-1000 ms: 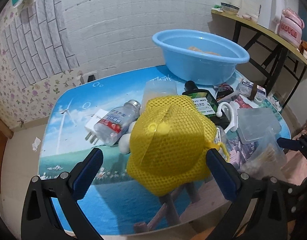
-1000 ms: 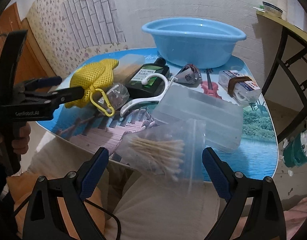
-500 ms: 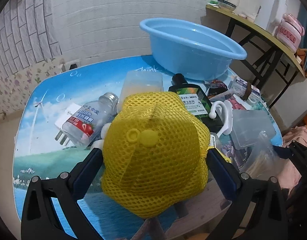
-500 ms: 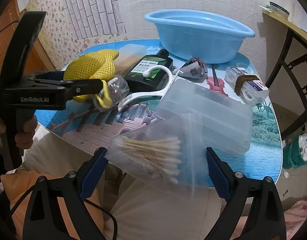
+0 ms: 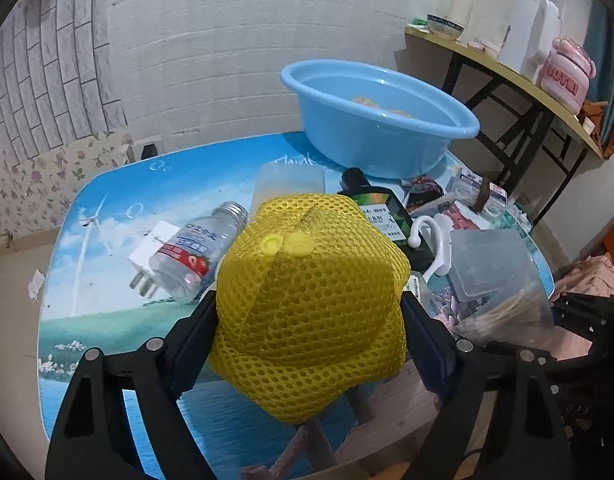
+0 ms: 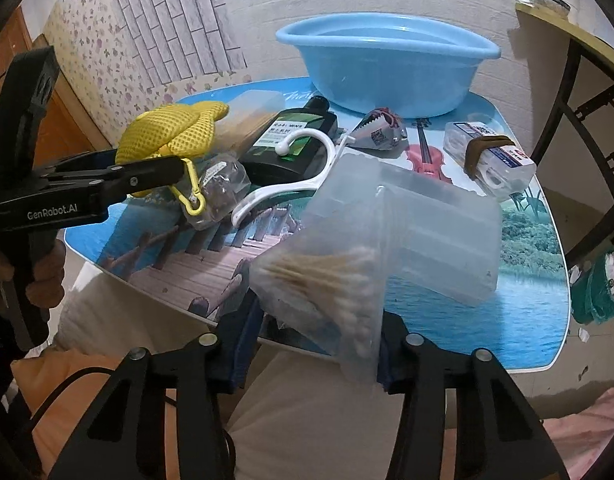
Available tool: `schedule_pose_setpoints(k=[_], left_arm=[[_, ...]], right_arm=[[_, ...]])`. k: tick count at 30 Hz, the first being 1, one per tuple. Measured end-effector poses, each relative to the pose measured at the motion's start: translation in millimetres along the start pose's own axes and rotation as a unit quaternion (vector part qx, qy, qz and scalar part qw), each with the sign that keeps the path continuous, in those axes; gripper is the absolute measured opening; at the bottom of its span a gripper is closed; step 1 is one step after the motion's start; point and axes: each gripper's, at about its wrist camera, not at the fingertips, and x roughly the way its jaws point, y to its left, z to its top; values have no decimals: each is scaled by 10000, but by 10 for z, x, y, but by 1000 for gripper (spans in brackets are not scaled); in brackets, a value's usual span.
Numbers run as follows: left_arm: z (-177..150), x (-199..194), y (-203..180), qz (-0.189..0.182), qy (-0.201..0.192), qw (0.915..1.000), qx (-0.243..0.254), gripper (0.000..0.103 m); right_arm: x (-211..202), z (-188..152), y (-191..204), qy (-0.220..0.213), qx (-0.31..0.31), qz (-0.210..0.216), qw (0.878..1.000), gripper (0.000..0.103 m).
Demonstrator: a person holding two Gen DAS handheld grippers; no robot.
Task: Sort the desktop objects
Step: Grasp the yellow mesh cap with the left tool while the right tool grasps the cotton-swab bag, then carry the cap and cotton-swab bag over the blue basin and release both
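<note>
My left gripper (image 5: 309, 316) is shut on a yellow mesh pouch (image 5: 311, 292) and holds it just above the table's front edge; the pouch also shows in the right wrist view (image 6: 169, 132), with a yellow clip (image 6: 193, 196) hanging from it. My right gripper (image 6: 313, 344) is shut on a clear bag of cotton swabs (image 6: 327, 276) at the table's near edge. A blue basin (image 5: 375, 116) stands at the back of the table (image 5: 107, 208).
On the table lie a clear bottle (image 5: 191, 256), a white plug (image 5: 145, 264), a dark green bottle (image 6: 291, 136), a white hook (image 6: 291, 184), clear plastic boxes (image 6: 427, 220), a small packet (image 6: 381, 130) and a banded case (image 6: 489, 158). A shelf (image 5: 507, 68) stands at right.
Both grippers have closed: the left on the yellow mesh pouch, the right on the bag of cotton swabs. The swab bag now stands crumpled between the right fingers.
</note>
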Motion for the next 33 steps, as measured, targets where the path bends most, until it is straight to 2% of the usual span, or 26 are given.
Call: schedule_pose_setpoints(k=[9, 20, 33], left_arm=[[40, -177, 33, 66, -134, 9999, -86, 86], [274, -501, 8, 209, -569, 9982, -8, 86], [775, -454, -156, 145, -797, 9963, 302, 86]], right_arm=[[-176, 61, 23, -316, 35, 112, 9994, 39], [-431, 275, -25, -729, 42, 98, 9973, 39], [-486, 922, -322, -1065, -9, -109, 9942, 39]])
